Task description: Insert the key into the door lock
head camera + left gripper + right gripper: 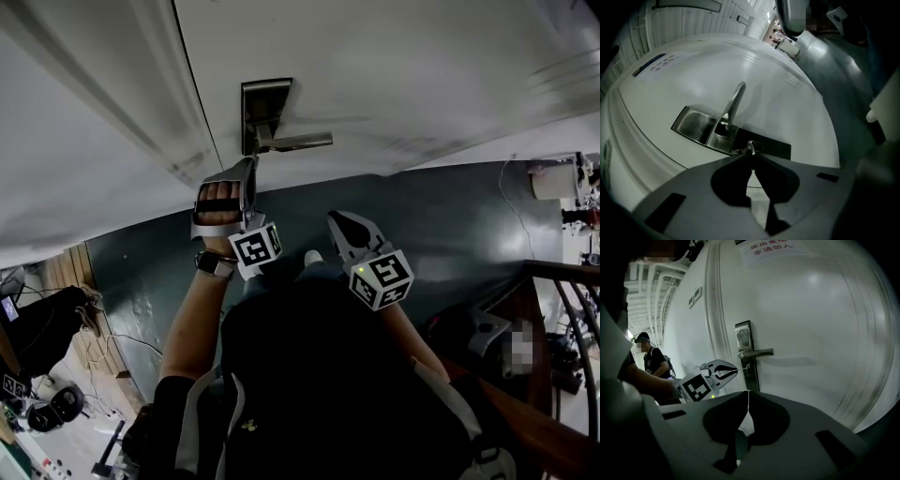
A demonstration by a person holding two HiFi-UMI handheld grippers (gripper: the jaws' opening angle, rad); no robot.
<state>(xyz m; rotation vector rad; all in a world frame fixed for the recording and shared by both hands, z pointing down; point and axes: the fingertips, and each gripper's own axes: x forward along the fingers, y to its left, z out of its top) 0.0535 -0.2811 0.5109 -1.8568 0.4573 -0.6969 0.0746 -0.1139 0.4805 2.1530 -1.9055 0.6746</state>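
1. The key (751, 149) is mostly hidden. In the left gripper view only a thin sliver shows past the tips of the left gripper (751, 157), whose fingers (731, 161) are pinched shut on it.
2. The key's tip meets the round keyhole in the dark lower part of the door lock (773, 147). How far it has gone in cannot be made out.
3. In the head view the key is too small to see. There the left gripper's tip points up at the lock plate, just below the handle (298, 142).
4. From the right gripper view the key reads as a fine line bridging the left gripper's tip and the lock, just under the lever.
5. The right gripper (748, 392) hangs back from the door (811, 333), well apart from the lock. Its fingers are pressed together with nothing between them.
6. A notice (771, 246) with red print sits high on the door, cut off by the frame edge and too distorted to read.
7. A person (652, 359) stands in the background along the wall, partly blocked by the holder's arm.
8. A dark railing (562, 277) runs along the right of the head view above the grey floor (450, 225).
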